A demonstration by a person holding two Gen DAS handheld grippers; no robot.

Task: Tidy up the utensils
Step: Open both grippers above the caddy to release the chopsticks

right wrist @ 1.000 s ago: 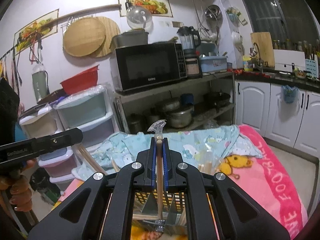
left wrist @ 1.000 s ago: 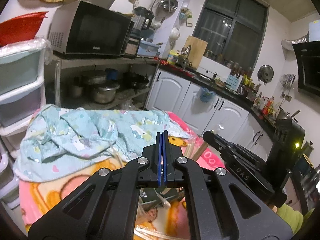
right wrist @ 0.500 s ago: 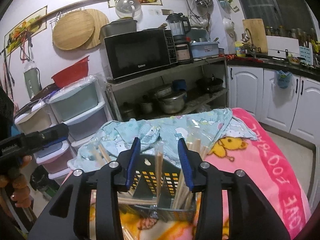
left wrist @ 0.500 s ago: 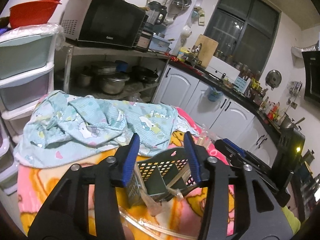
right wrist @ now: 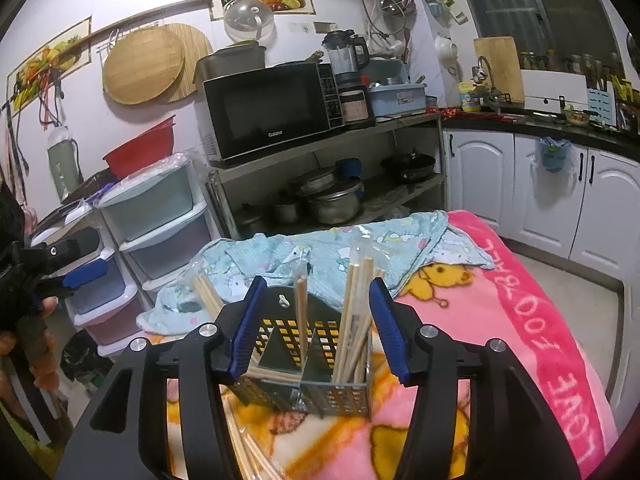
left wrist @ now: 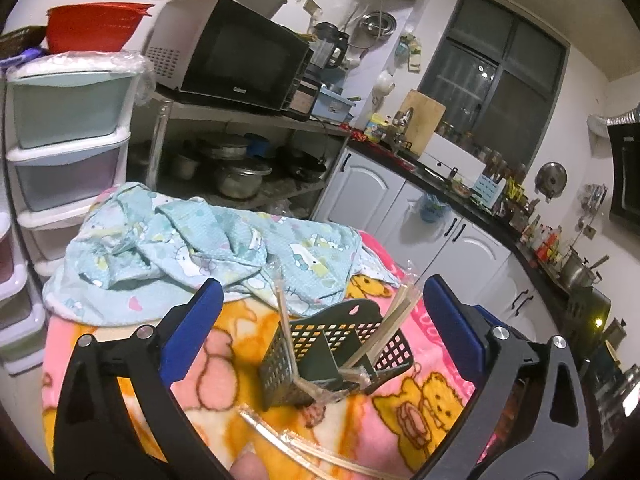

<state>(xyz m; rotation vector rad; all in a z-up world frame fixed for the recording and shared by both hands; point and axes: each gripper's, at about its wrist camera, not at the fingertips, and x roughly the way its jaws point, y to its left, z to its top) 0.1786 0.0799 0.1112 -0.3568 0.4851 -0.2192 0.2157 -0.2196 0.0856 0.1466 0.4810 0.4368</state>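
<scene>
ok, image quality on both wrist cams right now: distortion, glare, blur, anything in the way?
Left wrist: heavy fisheye bending with dark corner vignette; the window is dark and the room lamplit, no harsh glare; utensil basket sharp. Right wrist: same barrel curve on the cabinets; chopsticks crisp, no motion blur; the gripper's blue fingers mask the basket's sides.

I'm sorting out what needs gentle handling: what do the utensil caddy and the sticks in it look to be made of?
The utensil caddy looks like dark moulded plastic or painted metal, matt, with a square-hole grid; which one is unclear. The chopsticks look like pale bare wood or bamboo, unvarnished. Some carry clear plastic sleeves, glossy and crinkled.
</scene>
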